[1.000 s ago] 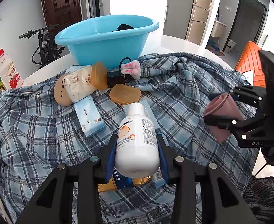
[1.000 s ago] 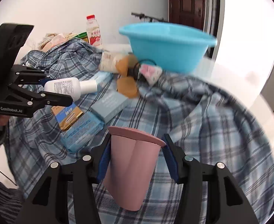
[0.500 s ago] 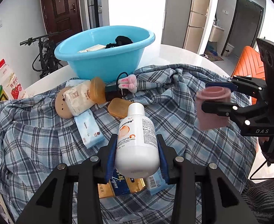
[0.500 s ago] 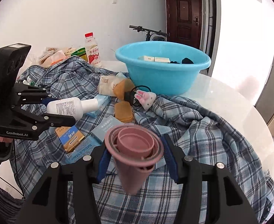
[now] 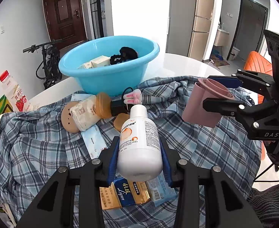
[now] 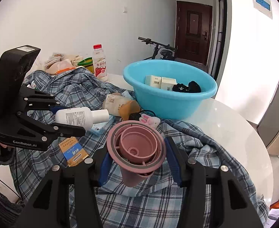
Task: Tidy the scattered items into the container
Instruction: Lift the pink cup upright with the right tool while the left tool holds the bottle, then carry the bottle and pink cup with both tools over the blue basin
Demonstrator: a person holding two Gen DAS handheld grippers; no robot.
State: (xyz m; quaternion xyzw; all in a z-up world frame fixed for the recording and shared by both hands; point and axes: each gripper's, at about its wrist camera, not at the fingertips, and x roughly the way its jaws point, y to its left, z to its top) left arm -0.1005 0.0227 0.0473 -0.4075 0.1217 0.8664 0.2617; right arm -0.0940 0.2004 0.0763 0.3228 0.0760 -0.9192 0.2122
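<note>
My left gripper (image 5: 139, 159) is shut on a white bottle (image 5: 139, 140), held above the plaid cloth; the bottle also shows in the right wrist view (image 6: 78, 116). My right gripper (image 6: 136, 163) is shut on a pink cup (image 6: 136, 150), mouth toward the camera; the cup also shows at the right of the left wrist view (image 5: 204, 104). The blue basin (image 5: 109, 76) stands at the far side of the table, holding small boxes (image 6: 159, 82) and a black item (image 6: 186, 87). Both grippers are short of the basin.
On the plaid cloth (image 5: 35, 148) lie a tan dumbbell-shaped item with a packet (image 5: 86, 112), a pink bunny charm (image 5: 133, 97), tissue packs (image 5: 93, 144) and a gold-blue box (image 5: 124, 193). A red-capped drink bottle (image 5: 12, 93) stands at the left edge. The white round table (image 6: 224, 133) shows at the right.
Both grippers have risen and moved toward the basin with their items. The pink cup has tipped so its mouth faces the right camera.
</note>
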